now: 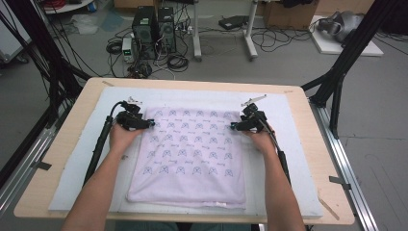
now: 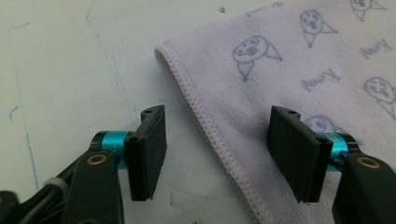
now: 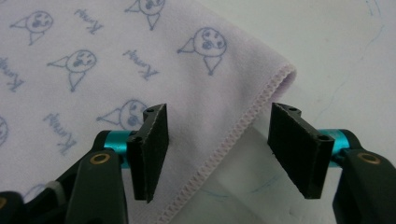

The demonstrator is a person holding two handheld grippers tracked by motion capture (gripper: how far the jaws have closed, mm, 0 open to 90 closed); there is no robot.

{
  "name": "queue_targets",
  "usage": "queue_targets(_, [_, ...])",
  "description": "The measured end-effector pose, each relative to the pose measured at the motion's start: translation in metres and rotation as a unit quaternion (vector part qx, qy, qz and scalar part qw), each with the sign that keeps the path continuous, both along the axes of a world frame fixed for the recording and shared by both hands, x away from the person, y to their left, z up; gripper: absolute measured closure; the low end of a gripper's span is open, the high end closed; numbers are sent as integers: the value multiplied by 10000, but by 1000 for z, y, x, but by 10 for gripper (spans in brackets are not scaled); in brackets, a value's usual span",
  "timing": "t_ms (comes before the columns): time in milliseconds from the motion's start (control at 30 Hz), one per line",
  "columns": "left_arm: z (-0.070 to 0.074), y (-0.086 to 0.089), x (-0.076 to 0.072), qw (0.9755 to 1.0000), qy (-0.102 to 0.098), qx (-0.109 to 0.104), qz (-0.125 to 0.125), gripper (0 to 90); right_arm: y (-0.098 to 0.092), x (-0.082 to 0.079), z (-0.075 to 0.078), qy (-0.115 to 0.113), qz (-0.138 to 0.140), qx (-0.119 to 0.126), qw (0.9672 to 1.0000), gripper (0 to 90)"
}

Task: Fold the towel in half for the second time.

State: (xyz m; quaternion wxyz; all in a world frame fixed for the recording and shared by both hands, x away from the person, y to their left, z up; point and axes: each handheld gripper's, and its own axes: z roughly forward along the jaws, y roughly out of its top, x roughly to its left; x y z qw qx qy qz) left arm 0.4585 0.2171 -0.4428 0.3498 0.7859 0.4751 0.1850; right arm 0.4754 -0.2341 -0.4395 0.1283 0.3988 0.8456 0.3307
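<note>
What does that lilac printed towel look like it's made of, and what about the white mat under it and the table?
The towel looks like soft microfibre or terry: fuzzy matte nap, overlocked stitched hem, printed blue faces. The white mat seems to be felt or foam sheet: dull, slightly dimpled, marked with pen lines. The table looks like light wood or laminate board, smooth, with a pale grain.

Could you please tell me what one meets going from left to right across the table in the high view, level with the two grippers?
Bare wooden table → white mat → left gripper → patterned towel → right gripper → white mat → bare table.
</note>
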Motion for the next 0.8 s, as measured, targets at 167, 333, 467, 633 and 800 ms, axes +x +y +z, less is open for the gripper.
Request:
queue_targets(167, [2, -4, -3, 9998, 45, -41, -192, 592, 3, -9, -2, -80, 21, 169, 9998, 577])
queue_targets(333, [2, 4, -1, 9986, 288, -440, 40, 737, 3, -11, -2, 81, -56, 382, 9992, 708])
queue_targets(467, [2, 3, -1, 9986, 290, -452, -34, 825, 2, -9, -2, 246, 47, 560, 9981, 808])
queue_targets(633, [4, 3, -2, 9988, 250, -402, -84, 842, 0, -10, 1, 276, 149, 605, 9977, 827])
queue_targets(800, [14, 8, -6, 9982, 72, -574, -136, 851, -9, -15, 16, 86, 165, 863, 9961, 834])
